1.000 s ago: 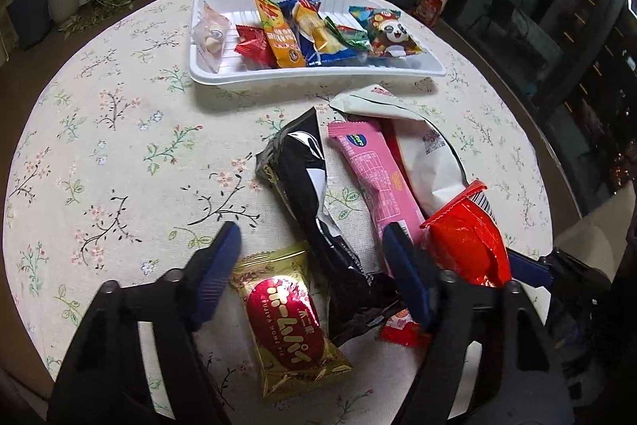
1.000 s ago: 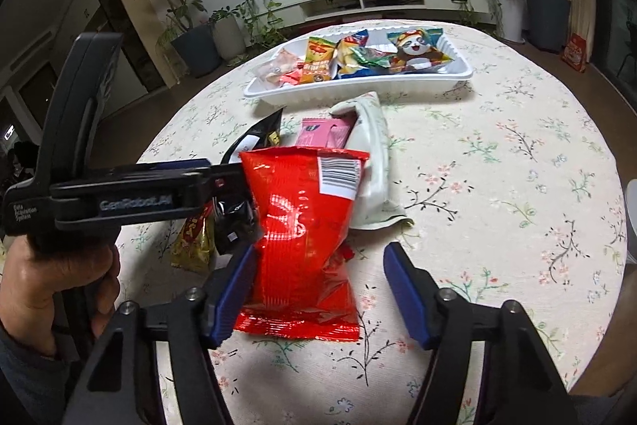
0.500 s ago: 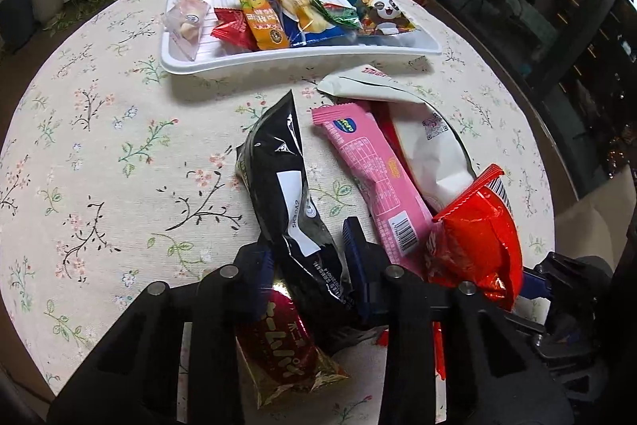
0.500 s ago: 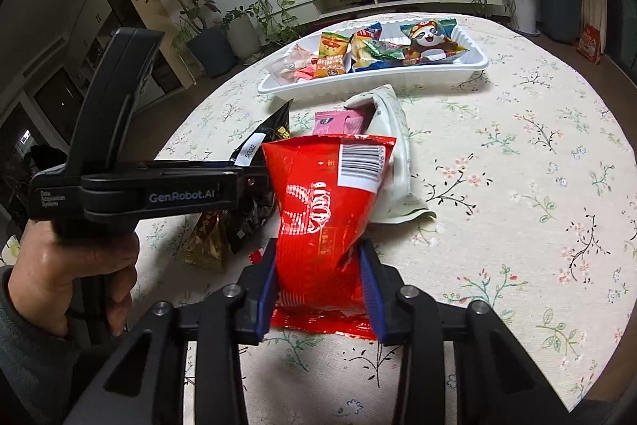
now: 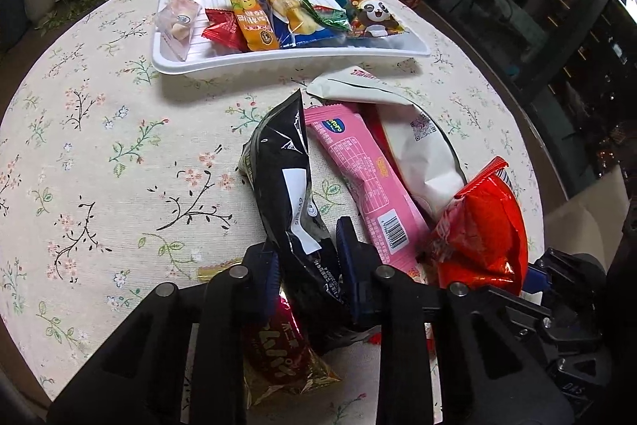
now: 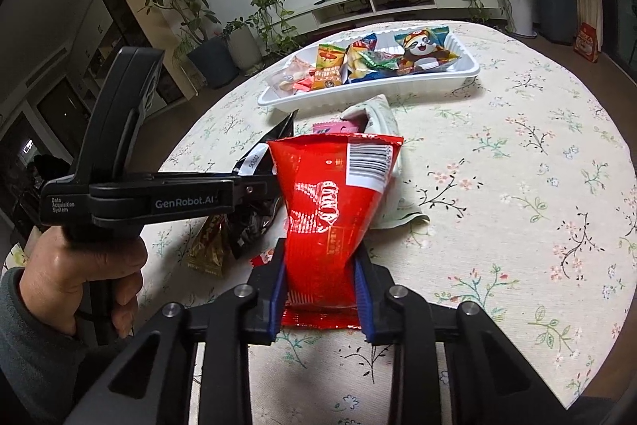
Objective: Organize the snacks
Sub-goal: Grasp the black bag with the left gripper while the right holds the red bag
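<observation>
Two handheld grippers are working over a round worktop w/ a floral cloth. The left gripper is pinching the near end of a black snack packet; its jaws have just been closing and are now narrow, pads pressing the packet from both sides. Under those jaws a gold-and-red wrapper is lying flat. Just right of the jaws: a pink bar, then a white pouch. The right gripper is squeezing a red crinkly bag near its bottom seam; jaws also just closed in, narrow, bag standing up between them. Beyond both jaws, a white tray is holding several small snacks. A hand is gripping the left tool's handle.
</observation>
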Action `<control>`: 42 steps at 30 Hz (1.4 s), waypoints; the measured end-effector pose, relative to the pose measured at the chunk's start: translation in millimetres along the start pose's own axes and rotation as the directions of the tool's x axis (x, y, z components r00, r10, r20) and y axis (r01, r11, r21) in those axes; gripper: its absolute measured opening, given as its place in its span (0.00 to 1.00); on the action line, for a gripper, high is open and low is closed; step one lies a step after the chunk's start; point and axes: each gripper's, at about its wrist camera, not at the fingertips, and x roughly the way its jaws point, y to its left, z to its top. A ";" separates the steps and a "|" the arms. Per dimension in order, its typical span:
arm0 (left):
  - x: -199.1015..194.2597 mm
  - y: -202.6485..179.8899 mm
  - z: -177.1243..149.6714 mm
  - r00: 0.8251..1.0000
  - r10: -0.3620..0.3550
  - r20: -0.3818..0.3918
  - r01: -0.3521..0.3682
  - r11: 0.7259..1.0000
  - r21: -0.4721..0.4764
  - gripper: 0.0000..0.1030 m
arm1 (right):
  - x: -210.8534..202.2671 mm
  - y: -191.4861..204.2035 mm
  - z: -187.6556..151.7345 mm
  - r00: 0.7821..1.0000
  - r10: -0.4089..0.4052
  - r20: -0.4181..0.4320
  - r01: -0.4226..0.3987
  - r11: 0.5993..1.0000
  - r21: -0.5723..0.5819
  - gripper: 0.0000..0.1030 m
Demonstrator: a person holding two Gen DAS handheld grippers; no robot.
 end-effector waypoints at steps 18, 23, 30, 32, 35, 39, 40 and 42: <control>-14.9 5.0 -13.6 1.000 0.006 -0.009 -0.006 1.000 0.005 0.12 | -10.1 -1.5 1.0 0.999 0.005 0.045 -0.005 1.000 0.001 0.30; -8.0 -7.3 -13.9 0.997 0.061 -0.056 -0.058 0.996 0.061 0.14 | -9.3 -2.2 0.9 0.999 -0.002 0.045 0.002 1.000 -0.004 0.30; 2.4 -21.1 -19.4 0.985 0.152 -0.085 -0.137 0.978 0.157 0.15 | -8.7 -3.2 -0.2 0.999 -0.001 0.042 0.001 1.000 -0.002 0.30; 4.9 -26.9 -20.7 0.981 0.176 -0.079 -0.158 0.968 0.196 0.13 | -8.7 -4.1 -0.6 0.999 0.000 0.043 0.000 1.000 -0.001 0.30; 5.7 -27.8 -21.9 0.982 0.175 -0.067 -0.158 0.966 0.205 0.12 | -9.1 -4.6 -0.7 0.999 0.000 0.045 0.000 1.000 0.000 0.30; 1.4 -18.3 -23.8 0.990 0.137 -0.043 -0.130 0.980 0.150 0.12 | -11.9 -6.3 -0.5 0.998 -0.002 0.057 0.002 1.000 0.001 0.30; -0.8 -17.0 -24.6 0.991 0.132 -0.036 -0.126 0.982 0.140 0.12 | -12.8 -6.8 -0.3 0.998 -0.003 0.061 0.003 1.000 0.001 0.30; -5.1 -15.9 -25.6 0.993 0.115 -0.023 -0.111 0.985 0.129 0.12 | -14.3 -7.6 -0.2 0.998 -0.005 0.068 0.005 1.000 0.001 0.30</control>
